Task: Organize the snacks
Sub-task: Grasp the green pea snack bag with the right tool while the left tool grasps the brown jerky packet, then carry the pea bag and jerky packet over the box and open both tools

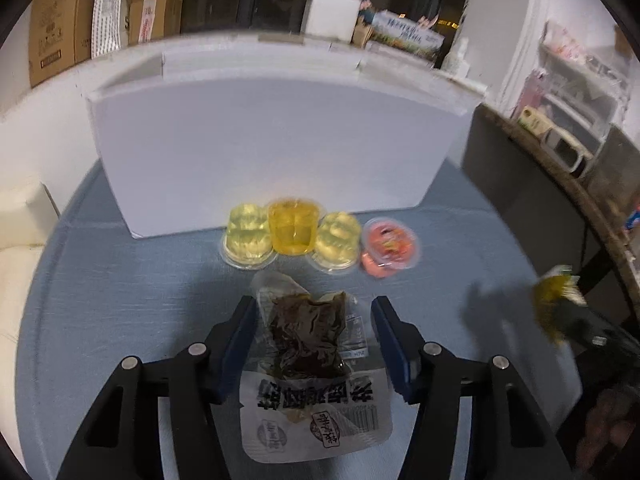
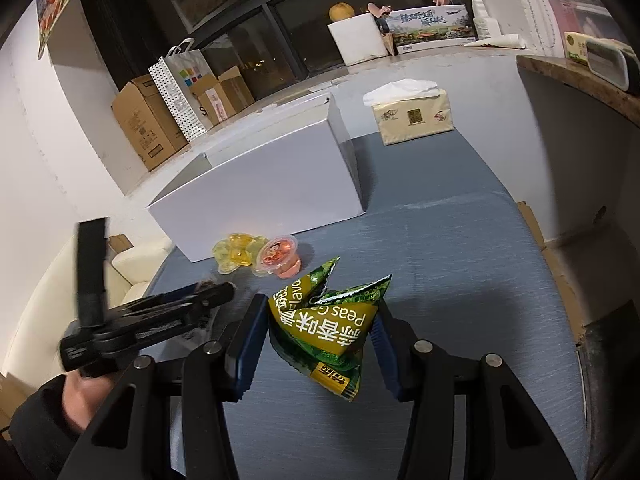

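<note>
My left gripper [image 1: 314, 312] is open around a clear packet of dark pickled vegetable [image 1: 312, 364], its fingers on either side without pressing it. Beyond it, a row of jelly cups [image 1: 294, 232] and a pink cup [image 1: 390, 248] stands before a white box [image 1: 264, 148]. My right gripper [image 2: 320, 320] is shut on a green pea snack bag [image 2: 332, 328] and holds it above the blue table. The left gripper [image 2: 148, 316] shows at the left in the right wrist view. The jelly cups [image 2: 236, 254] and pink cup [image 2: 280, 258] show there too.
The blue tablecloth [image 1: 120, 280] covers the table. A tissue pack [image 2: 414, 114] sits behind the white box [image 2: 264, 184]. Cardboard boxes [image 2: 148, 124] and a paper bag stand by the window. A dark counter edge [image 2: 580, 76] runs on the right.
</note>
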`<state>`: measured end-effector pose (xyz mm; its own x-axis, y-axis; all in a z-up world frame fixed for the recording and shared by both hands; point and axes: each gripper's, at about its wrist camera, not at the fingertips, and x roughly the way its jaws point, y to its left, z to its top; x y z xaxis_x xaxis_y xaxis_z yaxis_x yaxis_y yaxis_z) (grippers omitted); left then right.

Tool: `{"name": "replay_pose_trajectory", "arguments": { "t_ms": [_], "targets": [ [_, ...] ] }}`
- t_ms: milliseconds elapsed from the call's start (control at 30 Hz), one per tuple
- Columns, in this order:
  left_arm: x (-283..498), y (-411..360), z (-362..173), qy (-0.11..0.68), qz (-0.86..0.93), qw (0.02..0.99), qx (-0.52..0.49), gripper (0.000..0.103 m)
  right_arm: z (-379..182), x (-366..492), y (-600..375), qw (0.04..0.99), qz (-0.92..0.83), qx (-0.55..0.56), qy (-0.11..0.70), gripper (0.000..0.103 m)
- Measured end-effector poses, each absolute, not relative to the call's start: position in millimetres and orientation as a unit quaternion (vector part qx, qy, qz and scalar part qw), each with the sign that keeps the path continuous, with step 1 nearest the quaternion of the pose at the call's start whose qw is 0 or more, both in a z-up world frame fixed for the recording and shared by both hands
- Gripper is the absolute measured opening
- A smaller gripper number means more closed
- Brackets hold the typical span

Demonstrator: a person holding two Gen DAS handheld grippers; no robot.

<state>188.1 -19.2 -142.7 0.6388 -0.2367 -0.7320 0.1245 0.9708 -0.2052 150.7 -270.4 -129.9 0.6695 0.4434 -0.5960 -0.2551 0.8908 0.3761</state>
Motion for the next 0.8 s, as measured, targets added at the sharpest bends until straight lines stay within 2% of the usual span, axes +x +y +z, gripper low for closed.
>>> {"name": "replay_pose_trajectory", "arguments": {
  "t_ms": [400, 633, 800],
  "targets": [
    [127, 3, -71, 0.326, -0.124, 0.935, -0.067, 0.064, -106, 160, -230, 0.906, 0.229, 0.101, 0.343, 0.054],
    [161, 27, -43, 0.297, -0.114, 0.945, -0.078, 0.064, -65, 201, -202, 0.918, 0.240, 0.061, 0.309, 0.054],
    [212, 42, -18, 0.278, -0.105, 0.952, -0.077, 0.064, -37, 254, -179, 0.924, 0.242, 0.037, 0.293, 0.054]
  ]
}}
